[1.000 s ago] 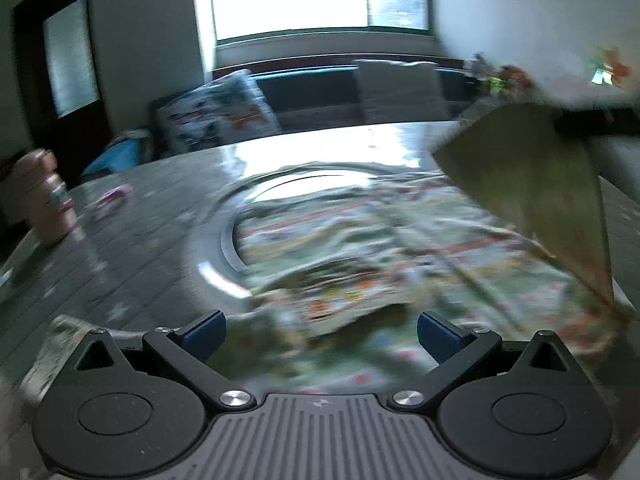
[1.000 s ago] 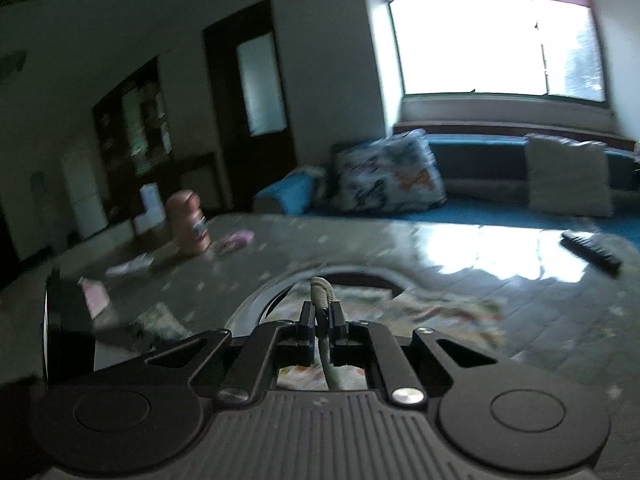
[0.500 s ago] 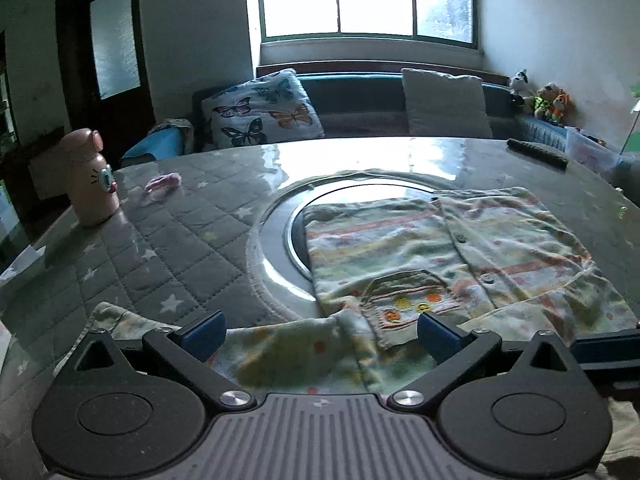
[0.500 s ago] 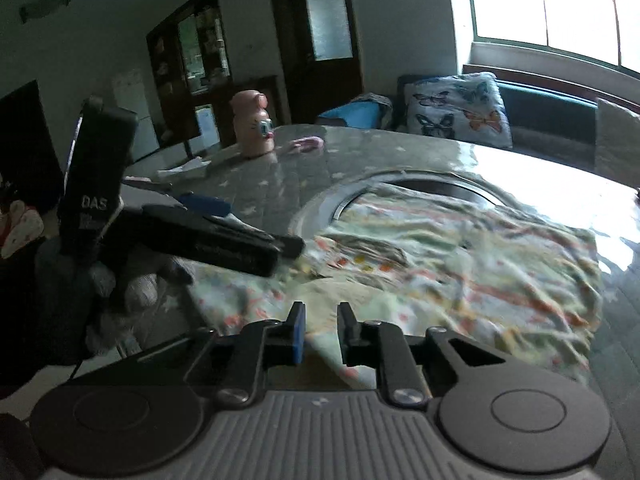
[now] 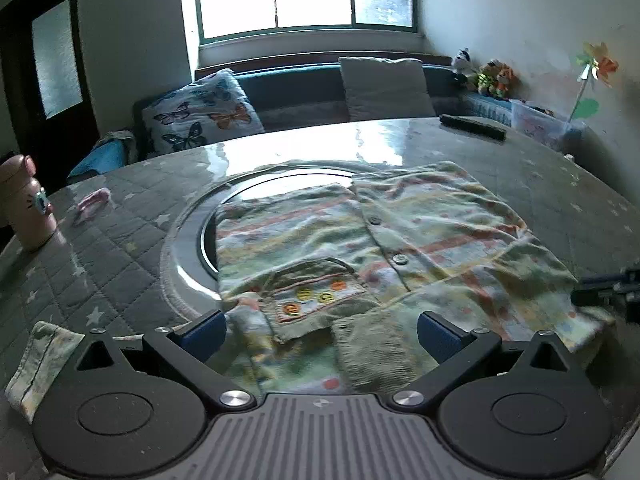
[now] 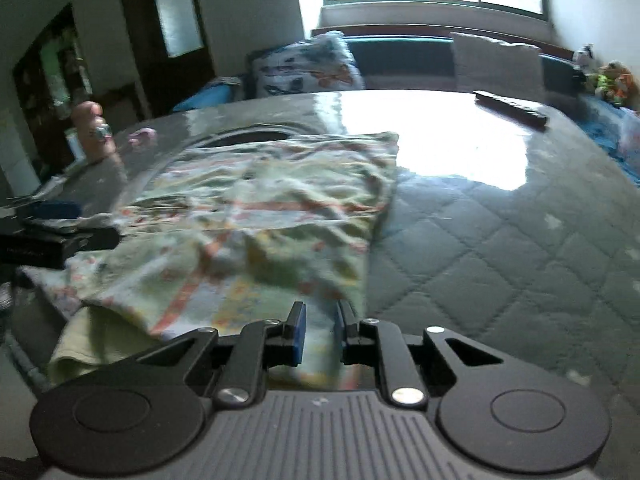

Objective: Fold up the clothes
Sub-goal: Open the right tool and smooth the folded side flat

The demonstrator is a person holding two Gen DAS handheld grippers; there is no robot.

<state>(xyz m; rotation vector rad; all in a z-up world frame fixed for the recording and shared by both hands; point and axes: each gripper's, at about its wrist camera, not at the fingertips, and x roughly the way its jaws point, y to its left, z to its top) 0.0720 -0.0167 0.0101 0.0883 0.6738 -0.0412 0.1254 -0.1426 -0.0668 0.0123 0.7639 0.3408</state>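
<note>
Quilted grey cloth with pale stars covers my round worktop (image 5: pixel 104 248), and a shiny ring (image 5: pixel 180 248) circles its centre. Spread flat across that centre lies the striped children's shirt (image 5: pixel 328 240), buttons up, its front pocket (image 5: pixel 316 300) sewn with little round faces; from my left camera it fills the view from 10 o'clock round to 3 o'clock. One sleeve (image 5: pixel 36 360) trails off toward 8 o'clock. In the right camera the shirt (image 6: pixel 260 220) runs from the middle out to 9 o'clock, its near edge folded over to show plain yellow-green lining.

My left hand-held gripper (image 5: pixel 320 336) hovers over the shirt's collar end, blue pads spread wide, nothing between them. My right hand-held gripper (image 6: pixel 320 332) sits at the shirt's near hem with a narrow gap between its pads, parted, fabric under them but not pinched.

Smaller things: a butterfly cushion (image 5: pixel 204 112) at 11 o'clock, a pink bottle (image 5: pixel 26 204) at 9, a dark remote (image 5: pixel 472 127) at 1.
</note>
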